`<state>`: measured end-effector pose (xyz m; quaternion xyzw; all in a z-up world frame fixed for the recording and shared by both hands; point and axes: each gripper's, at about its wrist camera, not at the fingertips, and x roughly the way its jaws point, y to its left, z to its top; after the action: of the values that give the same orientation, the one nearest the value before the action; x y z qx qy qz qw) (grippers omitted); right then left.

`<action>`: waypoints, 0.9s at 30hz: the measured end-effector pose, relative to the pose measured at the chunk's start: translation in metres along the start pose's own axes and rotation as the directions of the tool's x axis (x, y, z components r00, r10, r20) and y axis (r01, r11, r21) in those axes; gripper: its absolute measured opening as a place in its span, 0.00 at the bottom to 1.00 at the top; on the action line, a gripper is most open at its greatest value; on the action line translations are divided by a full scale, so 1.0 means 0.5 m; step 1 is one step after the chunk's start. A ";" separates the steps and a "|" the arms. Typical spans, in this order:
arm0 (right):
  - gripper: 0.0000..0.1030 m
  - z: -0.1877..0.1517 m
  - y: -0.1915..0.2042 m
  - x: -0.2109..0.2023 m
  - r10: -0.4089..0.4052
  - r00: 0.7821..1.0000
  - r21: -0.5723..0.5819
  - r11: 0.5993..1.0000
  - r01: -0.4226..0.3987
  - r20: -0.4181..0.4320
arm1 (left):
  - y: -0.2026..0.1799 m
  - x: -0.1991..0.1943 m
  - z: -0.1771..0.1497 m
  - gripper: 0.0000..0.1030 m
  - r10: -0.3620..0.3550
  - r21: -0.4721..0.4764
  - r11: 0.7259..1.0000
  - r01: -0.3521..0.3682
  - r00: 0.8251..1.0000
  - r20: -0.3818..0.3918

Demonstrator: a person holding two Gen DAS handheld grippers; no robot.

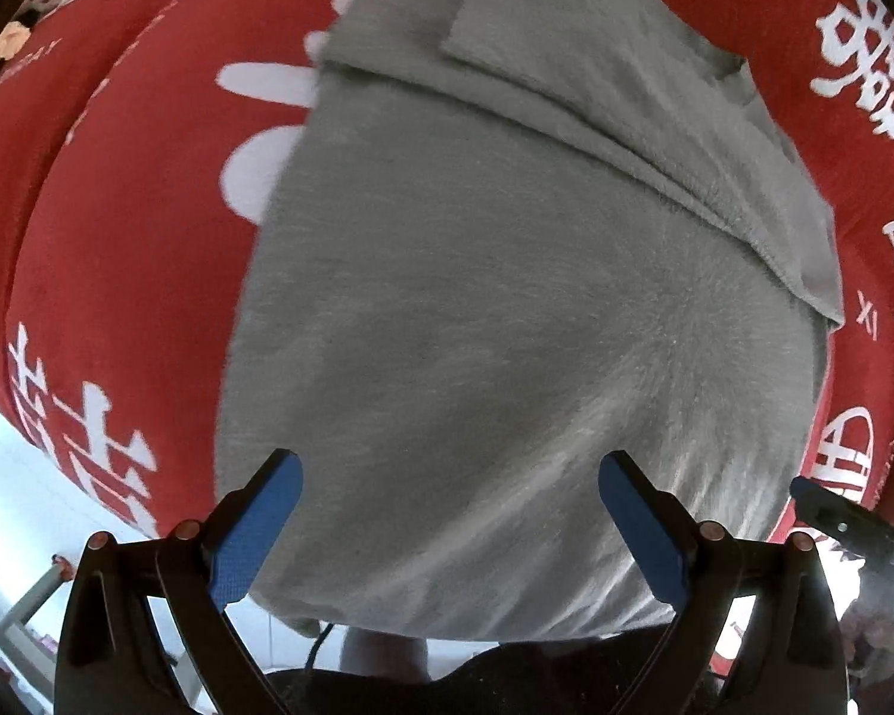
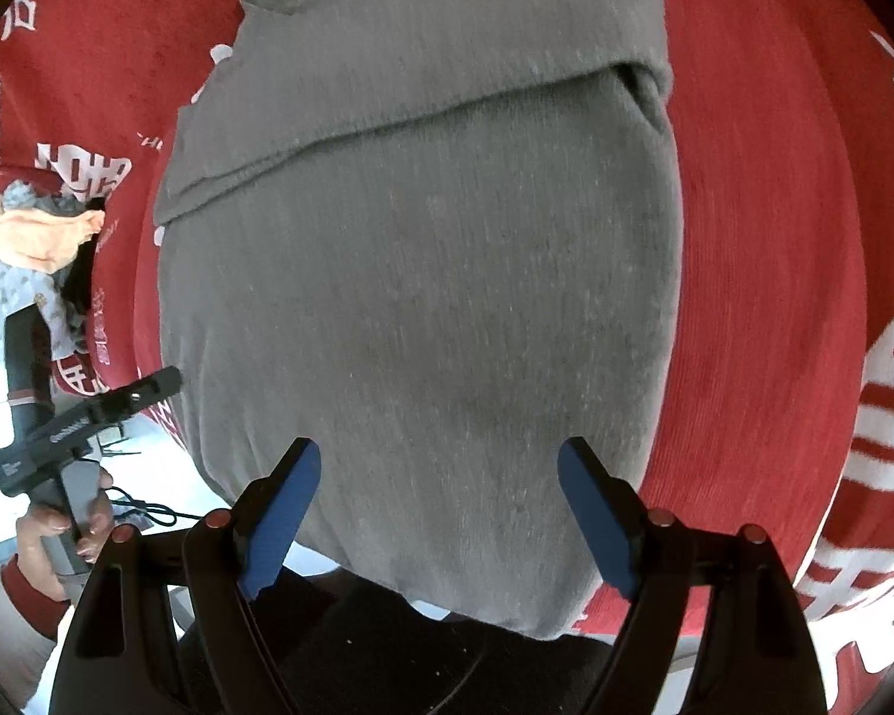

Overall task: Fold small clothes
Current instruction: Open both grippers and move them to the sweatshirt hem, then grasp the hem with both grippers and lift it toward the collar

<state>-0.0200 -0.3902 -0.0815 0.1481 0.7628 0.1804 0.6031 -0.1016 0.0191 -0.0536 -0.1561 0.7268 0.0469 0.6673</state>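
In the left wrist view the grey garment (image 1: 506, 298) fills the middle of the frame, lying on a red cloth with white lettering (image 1: 119, 226) that covers the worktop. Its long axis runs from the bottom edge up toward the top, and a folded-over flap (image 1: 596, 95) crosses its upper right part. The left gripper (image 1: 450, 479) hangs above the garment's near hem at the bottom centre, jaws spread wide with nothing between them. The tip of the other gripper shows at the lower right edge. In the right wrist view the same garment (image 2: 423, 274) again runs from bottom to top, the fold line crossing its upper part. The right gripper (image 2: 438, 465) is also spread and empty over the near hem. The left gripper (image 2: 89, 411) sits at the garment's left edge, held by a hand (image 2: 59, 530). Both look about equally near the hem, so I judge the next fold lifts that edge away toward the top of the frame.
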 end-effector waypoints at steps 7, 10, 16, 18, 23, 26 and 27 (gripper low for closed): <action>0.82 -0.042 -0.020 -0.012 -0.036 0.996 0.070 0.997 0.031 0.084 | 0.114 -0.029 -0.002 0.97 -0.013 0.051 0.999 0.011 0.999 0.036; 0.82 -0.065 -0.042 -0.012 -0.049 0.993 0.127 0.991 0.035 0.103 | 0.174 -0.046 0.006 0.97 -0.035 0.062 0.998 0.031 0.998 0.058; 0.81 -0.110 -0.078 -0.009 0.004 0.989 0.204 0.978 -0.034 0.147 | 0.225 -0.029 -0.001 0.97 -0.077 0.126 0.990 0.068 0.995 0.065; 0.80 -0.121 -0.090 -0.005 0.017 0.986 0.217 0.975 -0.053 0.164 | 0.218 -0.007 -0.008 0.97 -0.074 0.163 0.984 0.065 0.996 0.047; 0.80 -0.145 -0.120 -0.002 0.006 0.979 0.263 0.963 -0.060 0.202 | 0.177 0.050 -0.008 0.97 -0.133 0.219 0.966 0.135 0.991 -0.023; 0.80 -0.167 -0.133 -0.002 0.015 0.975 0.281 0.957 -0.078 0.220 | 0.146 0.073 -0.007 0.97 -0.129 0.261 0.956 0.136 0.991 -0.043; 0.80 -0.177 -0.137 0.001 0.027 0.976 0.283 0.955 -0.088 0.215 | 0.138 0.072 -0.012 0.97 -0.144 0.283 0.947 0.154 0.988 -0.053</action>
<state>-0.1066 -0.4593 -0.0947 0.2755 0.7089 0.0675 0.6458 -0.1294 0.0767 -0.0982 -0.1130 0.7226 -0.1119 0.6727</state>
